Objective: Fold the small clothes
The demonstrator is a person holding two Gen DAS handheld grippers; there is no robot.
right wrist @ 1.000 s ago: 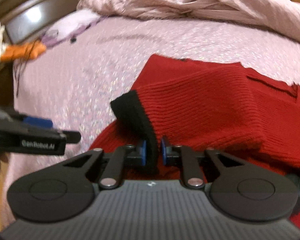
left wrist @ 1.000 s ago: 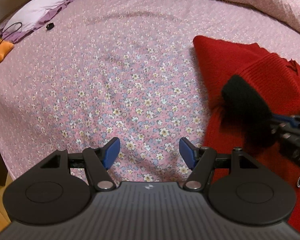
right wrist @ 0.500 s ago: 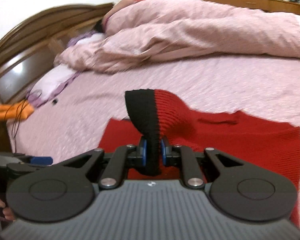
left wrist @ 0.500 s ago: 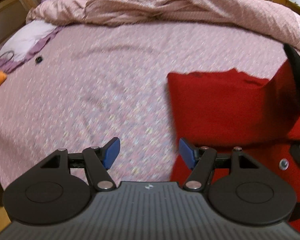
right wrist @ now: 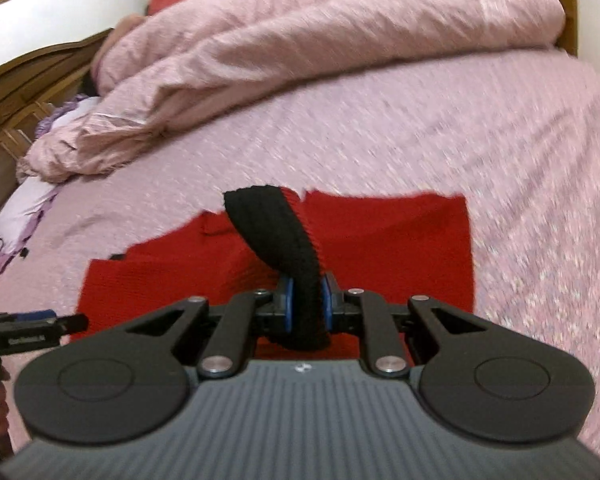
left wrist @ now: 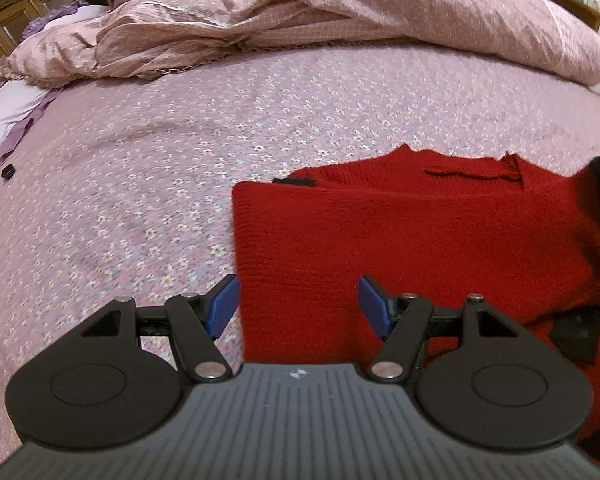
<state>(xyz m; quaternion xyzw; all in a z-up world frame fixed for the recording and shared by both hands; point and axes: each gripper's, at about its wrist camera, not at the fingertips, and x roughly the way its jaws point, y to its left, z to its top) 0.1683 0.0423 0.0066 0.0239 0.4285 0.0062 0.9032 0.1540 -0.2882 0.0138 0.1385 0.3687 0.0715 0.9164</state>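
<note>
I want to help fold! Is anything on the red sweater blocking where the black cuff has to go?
Nothing visible blocks it. The right gripper holds the black cuff above the red sweater, whose top looks bare. The left gripper hangs open at its near left edge.

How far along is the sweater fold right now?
Done: the red sweater has its left side folded in, giving a straight edge. In hand: the right gripper is shut on the black cuff, lifted over the body. Left: lay that sleeve down, then fold the body. The left gripper is open, idle.
</note>
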